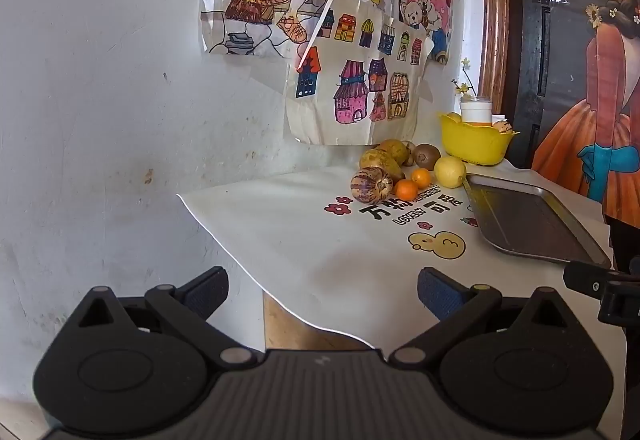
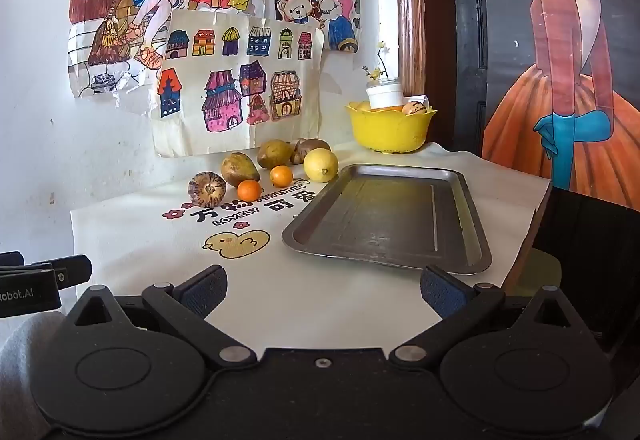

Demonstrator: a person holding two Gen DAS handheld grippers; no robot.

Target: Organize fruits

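Loose fruit lies at the back of the table: a striped brown melon (image 2: 207, 189), a green-brown pear (image 2: 239, 168), two small oranges (image 2: 249, 190) (image 2: 281, 176), a lemon (image 2: 321, 165) and kiwis (image 2: 310, 148). In the left wrist view the same group shows the melon (image 1: 371, 185), the oranges (image 1: 406, 189) and the lemon (image 1: 449, 171). A bare metal tray (image 2: 390, 218) (image 1: 532, 220) lies to their right. My right gripper (image 2: 323, 290) is open near the table's front edge, short of the tray. My left gripper (image 1: 323, 292) is open over the table's left front corner, with nothing between its fingers.
A yellow bowl (image 2: 390, 132) (image 1: 472, 144) with a white jar and more fruit stands behind the tray by the wall. A white printed cloth (image 2: 280, 280) covers the table. Drawings hang on the wall behind. A dark cabinet stands to the right.
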